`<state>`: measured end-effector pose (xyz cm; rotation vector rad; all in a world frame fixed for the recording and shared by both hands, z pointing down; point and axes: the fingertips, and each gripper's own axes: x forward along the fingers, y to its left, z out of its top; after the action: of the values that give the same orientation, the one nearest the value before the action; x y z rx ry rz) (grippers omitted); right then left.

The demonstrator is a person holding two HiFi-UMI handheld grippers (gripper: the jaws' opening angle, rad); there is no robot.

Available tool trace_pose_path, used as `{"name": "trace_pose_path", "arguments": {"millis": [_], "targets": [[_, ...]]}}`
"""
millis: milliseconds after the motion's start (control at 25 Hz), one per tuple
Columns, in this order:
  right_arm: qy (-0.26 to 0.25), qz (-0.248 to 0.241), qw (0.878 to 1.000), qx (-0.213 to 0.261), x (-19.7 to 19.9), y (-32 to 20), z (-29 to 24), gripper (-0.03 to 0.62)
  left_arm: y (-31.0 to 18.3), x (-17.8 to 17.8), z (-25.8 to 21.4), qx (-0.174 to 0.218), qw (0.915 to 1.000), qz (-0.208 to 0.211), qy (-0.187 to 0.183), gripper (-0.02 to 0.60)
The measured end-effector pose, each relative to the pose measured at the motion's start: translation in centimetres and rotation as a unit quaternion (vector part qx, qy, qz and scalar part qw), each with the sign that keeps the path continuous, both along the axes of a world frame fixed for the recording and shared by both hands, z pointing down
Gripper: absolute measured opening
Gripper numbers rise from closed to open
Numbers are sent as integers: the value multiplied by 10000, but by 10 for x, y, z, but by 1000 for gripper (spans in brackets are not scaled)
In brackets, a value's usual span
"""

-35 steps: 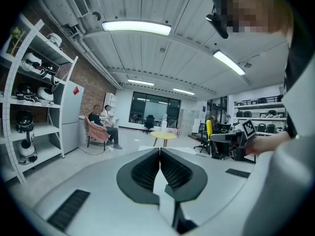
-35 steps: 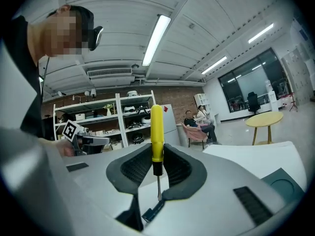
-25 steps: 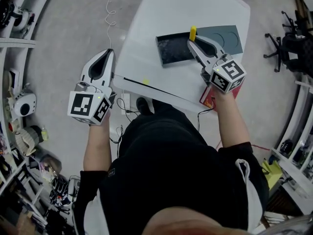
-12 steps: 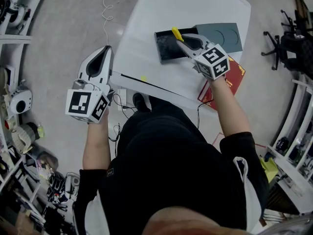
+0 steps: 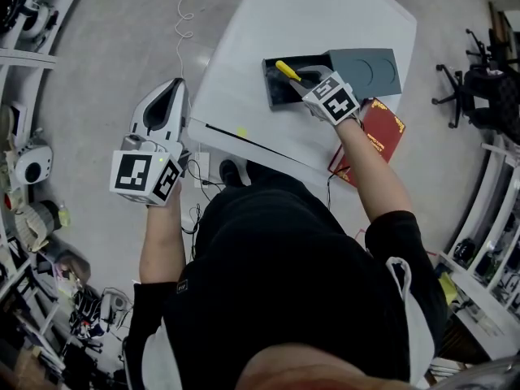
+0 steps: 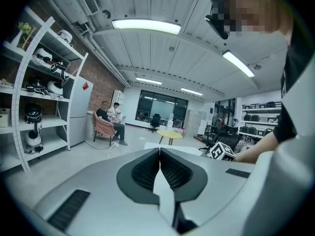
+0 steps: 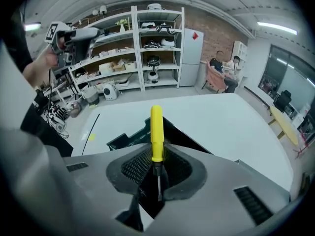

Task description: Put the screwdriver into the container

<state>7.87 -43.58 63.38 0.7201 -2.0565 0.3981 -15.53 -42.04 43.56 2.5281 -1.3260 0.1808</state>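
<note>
The fingers (image 7: pixel 134 167) of the right gripper (image 7: pixel 156 157) are clamping the screwdriver (image 7: pixel 156 132) by its metal shaft, with the yellow handle sticking out ahead of the fingertips. In the head view, that handle is reaching over the open top of the dark container (image 5: pixel 280 92), and the right gripper (image 5: pixel 307 77) is coming in from the container's near right corner. Whether the screwdriver (image 5: pixel 287 70) is touching the container cannot be made out. From the right gripper view, the handle is pointing toward the container (image 7: pixel 129 135) on the white counter (image 7: pixel 221 127).

A grey-green lid (image 5: pixel 370 67) is lying against the container's right side, and a red book (image 5: pixel 382 132) is resting at the counter's (image 5: pixel 325 15) near right edge, partly beneath the person's right forearm.

The left gripper's (image 6: pixel 160 154) fingers (image 6: pixel 145 172) are pressed together with nothing between them. In the head view, the left gripper (image 5: pixel 179 85) is hovering off the counter's left edge, over the floor, well apart from the container.
</note>
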Motion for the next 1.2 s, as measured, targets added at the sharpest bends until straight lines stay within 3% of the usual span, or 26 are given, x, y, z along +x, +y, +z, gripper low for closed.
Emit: {"name": "trace_pose_path", "arguments": {"millis": [440,680,1000,1120,1200], "targets": [[788,-181,9952,-554,3,4,45,87,9,-18,3,-28,9998,-178,86,18],[898,-145,9947,-472,3,2,47,92,17,-23,6,-90,9998,-188,72,18],[-93,623,9974,363,5,-3,-25,104,37,-34,-6,54,9999,-65,103,18],[-781,1087,9877,812,10,9,-68,104,52,-39,-14,161,9998,25,117,18],[-1293,1437,9749,1107,13,27,-99,96,66,-43,-20,230,9996,92,154,18]]}}
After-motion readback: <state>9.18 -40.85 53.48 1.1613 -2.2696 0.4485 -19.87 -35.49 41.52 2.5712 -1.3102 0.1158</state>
